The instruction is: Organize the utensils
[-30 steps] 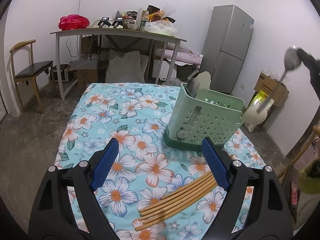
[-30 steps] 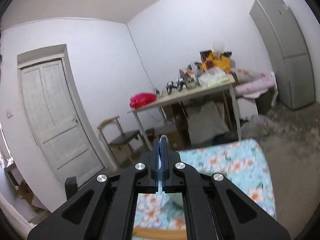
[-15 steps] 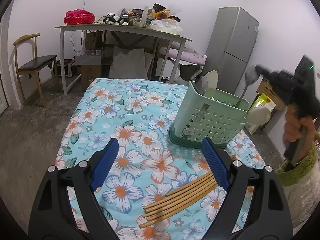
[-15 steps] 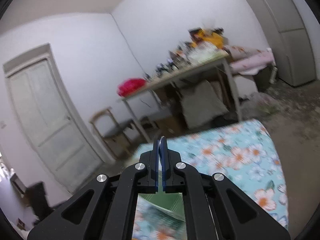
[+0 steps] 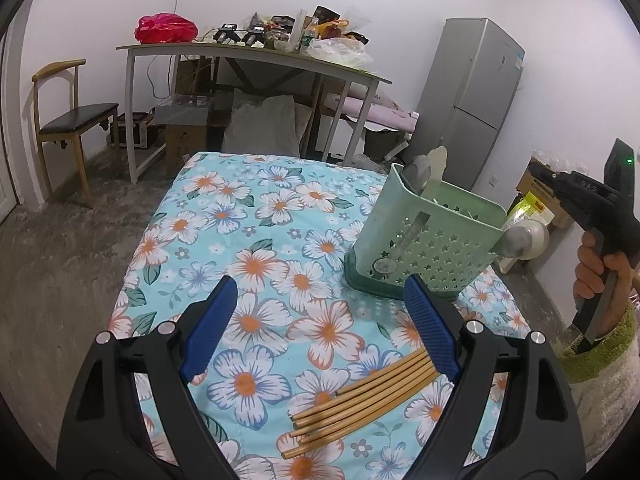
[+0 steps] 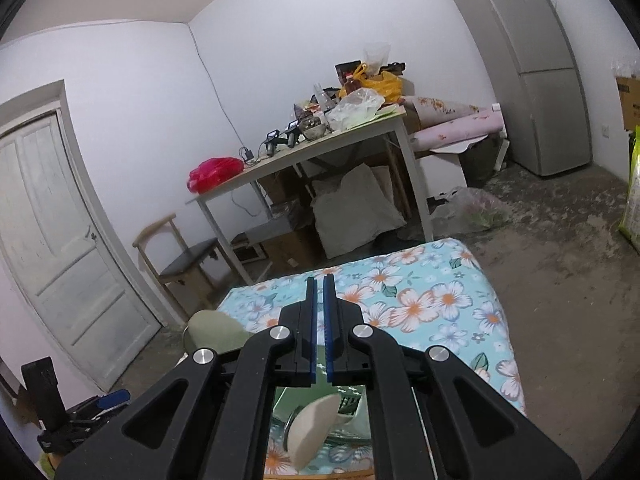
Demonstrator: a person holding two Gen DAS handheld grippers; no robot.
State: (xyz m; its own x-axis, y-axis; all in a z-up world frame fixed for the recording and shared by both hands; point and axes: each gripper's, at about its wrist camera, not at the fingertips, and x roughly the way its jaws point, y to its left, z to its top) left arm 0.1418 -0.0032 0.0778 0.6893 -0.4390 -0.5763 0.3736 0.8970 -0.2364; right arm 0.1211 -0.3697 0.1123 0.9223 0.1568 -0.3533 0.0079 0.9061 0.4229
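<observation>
Utensils are gathered upright in the pale green perforated plastic caddy [image 5: 430, 240] on the floral-clothed worktop [image 5: 256, 240], while the bamboo chopsticks [image 5: 360, 394] lie bundled under the left gripper [image 5: 320, 320], fingers apart, ready; the right gripper [image 6: 320, 328] fingers nearly together, apparently empty.

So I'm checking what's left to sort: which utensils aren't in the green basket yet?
The bamboo chopsticks. They lie loose in a bundle on the floral cloth beside the open left gripper, while the spoons stand inside the green basket.
</observation>
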